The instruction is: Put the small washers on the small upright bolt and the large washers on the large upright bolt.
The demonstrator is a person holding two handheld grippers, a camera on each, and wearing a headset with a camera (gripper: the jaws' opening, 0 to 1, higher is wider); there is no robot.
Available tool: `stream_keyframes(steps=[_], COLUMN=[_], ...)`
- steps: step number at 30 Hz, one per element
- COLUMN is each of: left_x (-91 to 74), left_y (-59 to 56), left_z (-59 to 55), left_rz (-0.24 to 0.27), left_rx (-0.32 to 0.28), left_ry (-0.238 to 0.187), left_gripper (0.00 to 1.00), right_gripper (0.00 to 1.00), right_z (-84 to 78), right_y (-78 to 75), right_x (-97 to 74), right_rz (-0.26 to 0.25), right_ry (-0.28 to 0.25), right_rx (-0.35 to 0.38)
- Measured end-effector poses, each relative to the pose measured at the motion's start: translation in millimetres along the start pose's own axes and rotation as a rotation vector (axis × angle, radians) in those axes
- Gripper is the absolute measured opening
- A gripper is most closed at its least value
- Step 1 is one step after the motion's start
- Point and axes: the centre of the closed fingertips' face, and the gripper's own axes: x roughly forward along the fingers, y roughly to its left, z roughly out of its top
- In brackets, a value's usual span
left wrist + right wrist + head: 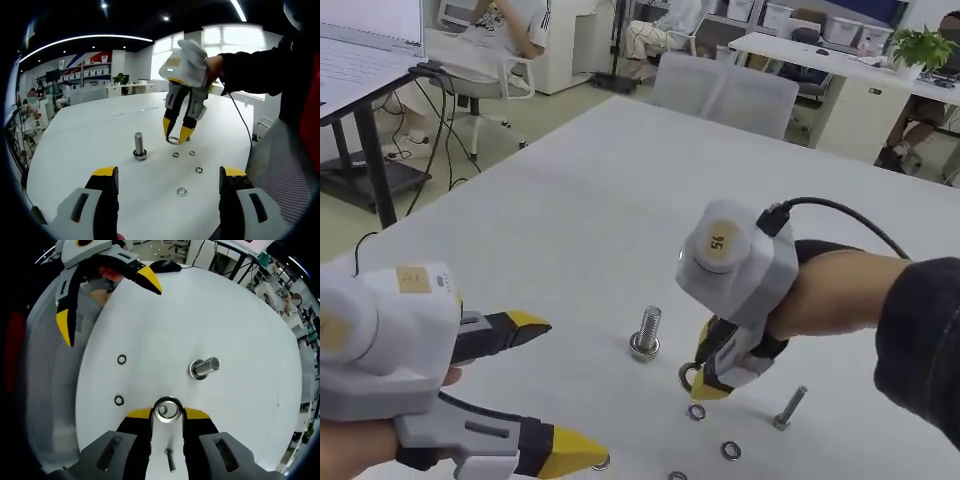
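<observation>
Holding a large washer [167, 409] clamped in your right gripper [705, 385], you have the large upright bolt [646, 333] standing near, on its left side; your left gripper [555, 390], jaws apart, is farther.

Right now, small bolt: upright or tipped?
Tipped. The small bolt lies on its side on the table; the large bolt stands upright.

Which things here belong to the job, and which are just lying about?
Job: large upright bolt, small bolt, large washer in the right gripper, loose small washers.
Lying about: grey chair, potted plant, storage boxes.
</observation>
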Motion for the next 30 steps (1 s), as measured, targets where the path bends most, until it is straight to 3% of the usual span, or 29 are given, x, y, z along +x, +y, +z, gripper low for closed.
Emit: stream_keyframes(steps=[13, 30], left_x=[0.2, 1.1], left_y=[-0.6, 2.0], left_z=[-0.1, -1.1], left_rz=[-0.004, -0.002], left_rx=[0.0, -0.008], left_ry=[-0.002, 0.001], left_gripper=[0.82, 0.82], right_gripper=[0.23, 0.23], right_z=[-1.0, 22.6], right_y=[-21.2, -41.2], right_x=[-17.8, -30.1], right_rz=[-0.041, -0.069], right_ry=[0.008, -0.002], right_rx=[-0.006, -0.056])
